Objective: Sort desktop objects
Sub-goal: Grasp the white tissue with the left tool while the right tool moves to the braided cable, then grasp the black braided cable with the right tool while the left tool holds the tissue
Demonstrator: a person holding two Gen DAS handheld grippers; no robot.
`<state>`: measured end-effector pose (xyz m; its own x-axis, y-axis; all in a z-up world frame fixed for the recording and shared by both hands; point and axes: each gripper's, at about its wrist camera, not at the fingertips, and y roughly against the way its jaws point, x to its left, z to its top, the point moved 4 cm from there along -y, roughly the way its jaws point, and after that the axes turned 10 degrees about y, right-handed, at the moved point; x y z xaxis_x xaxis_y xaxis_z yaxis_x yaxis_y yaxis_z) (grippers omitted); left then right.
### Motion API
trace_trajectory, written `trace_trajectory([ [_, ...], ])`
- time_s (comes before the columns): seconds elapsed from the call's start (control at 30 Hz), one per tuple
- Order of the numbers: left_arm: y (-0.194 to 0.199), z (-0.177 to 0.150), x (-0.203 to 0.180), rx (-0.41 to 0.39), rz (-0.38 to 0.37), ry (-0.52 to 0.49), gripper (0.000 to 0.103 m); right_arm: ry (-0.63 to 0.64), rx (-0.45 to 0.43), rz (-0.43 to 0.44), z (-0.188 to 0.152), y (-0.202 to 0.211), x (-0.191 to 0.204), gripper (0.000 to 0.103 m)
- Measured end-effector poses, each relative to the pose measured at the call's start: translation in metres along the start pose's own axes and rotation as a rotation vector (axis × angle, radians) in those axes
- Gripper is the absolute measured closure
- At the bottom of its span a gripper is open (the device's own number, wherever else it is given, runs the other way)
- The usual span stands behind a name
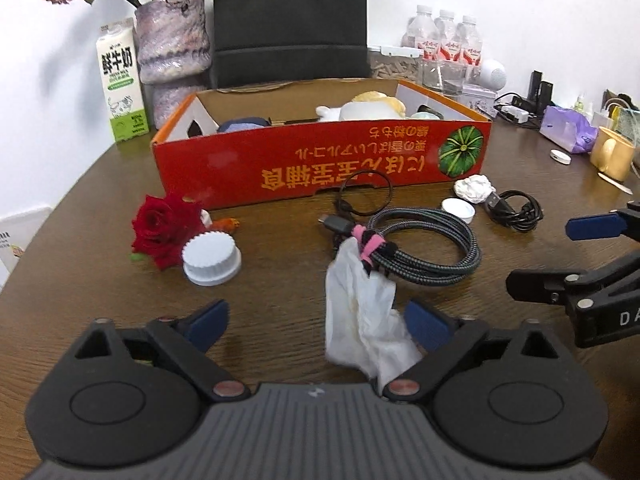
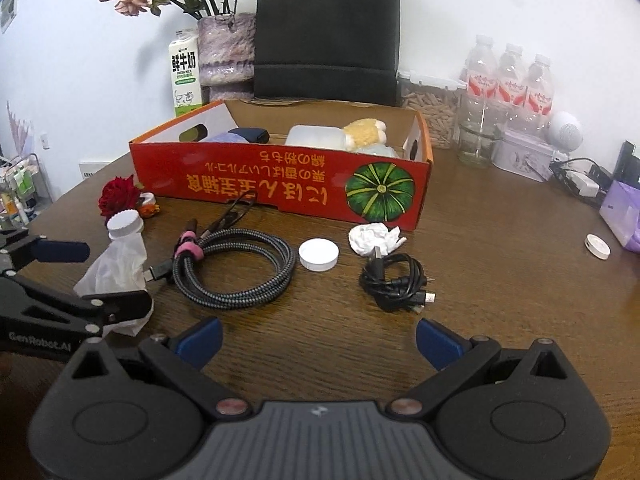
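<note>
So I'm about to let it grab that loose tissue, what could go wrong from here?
The tissue lies against the braided cable, so closing the open left gripper may snag the cable and drag it. The tissue is limp and may tear or slip. The right gripper hovers close by, so the two could bump.

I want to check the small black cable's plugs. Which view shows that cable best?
The right wrist view: the black cable lies near centre, whole, plugs visible. The left wrist view shows it smaller, near the right edge beside the crumpled paper.
</note>
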<state>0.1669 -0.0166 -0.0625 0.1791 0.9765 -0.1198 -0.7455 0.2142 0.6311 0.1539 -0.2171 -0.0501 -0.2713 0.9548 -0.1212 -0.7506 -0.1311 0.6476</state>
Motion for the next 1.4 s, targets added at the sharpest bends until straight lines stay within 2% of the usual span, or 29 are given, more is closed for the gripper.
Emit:
trace_trajectory([
  [0.03,0.000,0.000,0.000,0.002,-0.008,0.001,0.012,0.000,0.001,0.000,0.000,0.000,0.000,0.000],
  [0.1,0.000,-0.001,-0.002,0.003,-0.025,-0.001,0.027,-0.001,0.003,0.000,0.000,-0.001,0.000,0.000],
  [0.13,0.000,-0.001,-0.003,0.004,-0.034,0.000,0.030,-0.001,0.004,0.000,0.000,-0.002,0.000,0.000],
  [0.17,0.001,-0.001,-0.003,0.005,-0.042,0.000,0.037,-0.001,0.007,0.000,-0.001,-0.002,0.000,0.000],
  [0.2,0.001,-0.002,-0.004,0.004,-0.050,0.001,0.050,-0.001,0.010,0.000,-0.001,-0.003,0.000,0.000],
  [0.23,0.002,-0.001,-0.004,0.002,-0.058,0.002,0.057,0.001,0.011,0.001,-0.001,-0.003,0.000,0.000],
  [0.3,0.005,-0.001,-0.003,0.001,-0.070,0.008,0.083,0.001,0.015,0.004,-0.001,-0.005,0.001,0.000],
  [0.6,0.013,0.008,0.008,-0.036,-0.062,0.059,0.084,0.009,0.016,0.013,0.000,-0.006,0.005,0.000],
  [0.97,0.008,0.044,0.037,-0.121,0.021,0.103,0.084,0.027,-0.007,0.064,0.024,-0.015,0.026,0.000],
  [1.23,0.004,0.041,0.049,-0.111,0.039,0.137,0.084,-0.038,0.030,0.093,0.046,-0.040,0.039,0.000],
  [1.4,0.005,0.038,0.053,-0.109,0.045,0.143,0.084,-0.076,0.077,0.077,0.054,-0.057,0.045,0.000],
])
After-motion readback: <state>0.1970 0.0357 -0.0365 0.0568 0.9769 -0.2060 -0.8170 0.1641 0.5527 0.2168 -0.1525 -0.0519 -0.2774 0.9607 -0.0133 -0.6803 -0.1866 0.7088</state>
